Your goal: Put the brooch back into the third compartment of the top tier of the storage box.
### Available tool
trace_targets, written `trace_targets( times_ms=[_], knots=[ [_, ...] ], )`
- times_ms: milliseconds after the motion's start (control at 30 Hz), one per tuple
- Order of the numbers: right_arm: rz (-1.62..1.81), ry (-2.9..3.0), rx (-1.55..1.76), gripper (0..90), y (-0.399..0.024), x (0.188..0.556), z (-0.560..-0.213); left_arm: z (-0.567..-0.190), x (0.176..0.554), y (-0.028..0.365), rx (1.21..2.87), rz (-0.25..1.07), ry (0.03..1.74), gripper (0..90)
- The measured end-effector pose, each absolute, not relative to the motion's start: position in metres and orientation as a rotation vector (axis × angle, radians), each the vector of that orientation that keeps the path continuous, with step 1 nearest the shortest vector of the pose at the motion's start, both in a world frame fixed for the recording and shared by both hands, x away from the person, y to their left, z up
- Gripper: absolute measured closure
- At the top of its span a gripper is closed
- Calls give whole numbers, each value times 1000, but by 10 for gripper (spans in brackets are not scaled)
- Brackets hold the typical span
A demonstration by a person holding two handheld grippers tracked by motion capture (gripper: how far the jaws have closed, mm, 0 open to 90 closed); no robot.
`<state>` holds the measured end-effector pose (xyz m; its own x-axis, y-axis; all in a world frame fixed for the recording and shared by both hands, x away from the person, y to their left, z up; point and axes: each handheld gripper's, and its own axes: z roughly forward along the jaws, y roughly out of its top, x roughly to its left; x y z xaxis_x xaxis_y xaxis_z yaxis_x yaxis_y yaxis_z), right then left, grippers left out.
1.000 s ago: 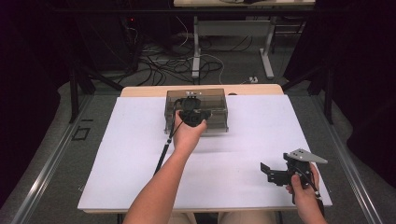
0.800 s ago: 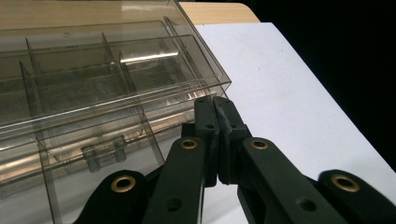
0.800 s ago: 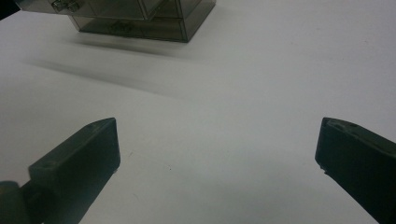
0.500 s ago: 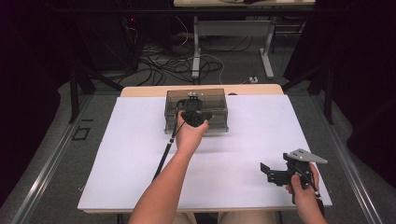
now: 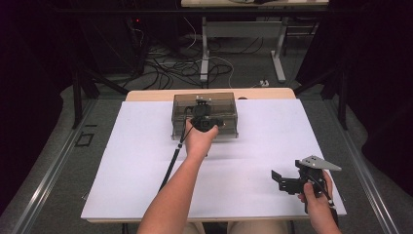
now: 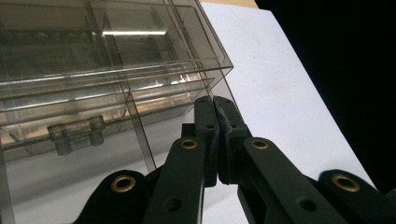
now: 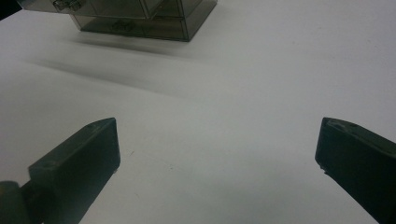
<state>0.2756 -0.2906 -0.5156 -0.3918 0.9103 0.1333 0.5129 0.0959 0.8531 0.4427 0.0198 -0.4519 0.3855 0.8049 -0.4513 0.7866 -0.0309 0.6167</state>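
Observation:
A smoky clear plastic drawer box (image 5: 226, 105) stands at the back middle of the white table top (image 5: 272, 131). My left gripper (image 5: 202, 104) reaches over its front, held by a hand. In the left gripper view my left gripper (image 6: 214, 105) is shut, jaws pressed together with nothing seen between them, tips against the right front corner of the box (image 6: 116, 56). A small clear drawer handle (image 6: 77, 135) sits left of the tips. My right gripper (image 5: 280, 180) rests low at the front right, open wide. The right gripper view has my right gripper (image 7: 217, 149) over bare white surface, the box (image 7: 140, 18) far off.
The left gripper's black cable (image 5: 173, 161) trails back along the forearm across the white top. A wooden table edge (image 5: 263, 92) runs behind the box. Beyond it lie floor cables (image 5: 180, 68) and metal desk legs (image 5: 280, 53). Dark floor flanks both table sides.

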Motion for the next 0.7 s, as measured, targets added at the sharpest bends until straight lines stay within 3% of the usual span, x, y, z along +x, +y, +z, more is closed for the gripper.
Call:
trace_targets(
  times_ms=[700],
  knots=[
    [1234,1961,1389,0,-290,276,-516,-460,449,21,1839,8,1423,892]
  ],
)
